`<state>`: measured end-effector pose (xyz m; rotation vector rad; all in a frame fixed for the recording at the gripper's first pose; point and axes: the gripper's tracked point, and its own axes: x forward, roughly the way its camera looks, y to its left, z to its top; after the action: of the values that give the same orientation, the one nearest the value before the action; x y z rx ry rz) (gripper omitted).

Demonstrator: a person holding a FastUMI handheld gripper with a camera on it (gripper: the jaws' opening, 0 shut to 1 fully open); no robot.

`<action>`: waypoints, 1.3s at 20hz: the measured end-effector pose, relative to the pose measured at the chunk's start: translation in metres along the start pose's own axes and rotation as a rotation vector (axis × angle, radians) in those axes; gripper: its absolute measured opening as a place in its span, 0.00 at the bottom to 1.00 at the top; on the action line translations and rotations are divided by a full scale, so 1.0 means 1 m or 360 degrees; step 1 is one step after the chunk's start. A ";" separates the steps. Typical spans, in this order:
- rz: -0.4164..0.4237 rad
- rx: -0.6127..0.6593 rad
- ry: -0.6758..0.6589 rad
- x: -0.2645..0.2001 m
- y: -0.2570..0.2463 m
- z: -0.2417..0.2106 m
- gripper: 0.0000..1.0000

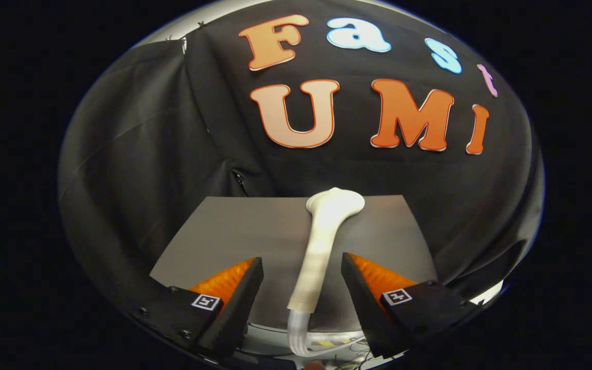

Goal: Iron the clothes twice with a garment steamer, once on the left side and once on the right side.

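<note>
Lying lengthwise between the spread tongs [302,293], the white, slender plastic garment steamer [321,246] waits ungripped.

It runs from a pale ribbed hose [298,336] at lower centre of the frame up to its flared head at mid-frame, resting on a grey rectangular sheet, probably the garment [234,231], on the surface. Both fingers stand clear of the handle, gaping wide. My guess: closing off-centre could roll the rounded handle aside, and the hose may drag and twist the head during either pass. Black cloth wall [136,154] hangs behind, across the upper frame.
</note>
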<state>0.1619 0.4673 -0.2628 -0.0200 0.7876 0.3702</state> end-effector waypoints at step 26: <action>-0.0094 0.0014 0.0120 0.071 -0.018 -0.029 0.43</action>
<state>0.1937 0.4681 -0.3347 -0.0490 0.8611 0.3115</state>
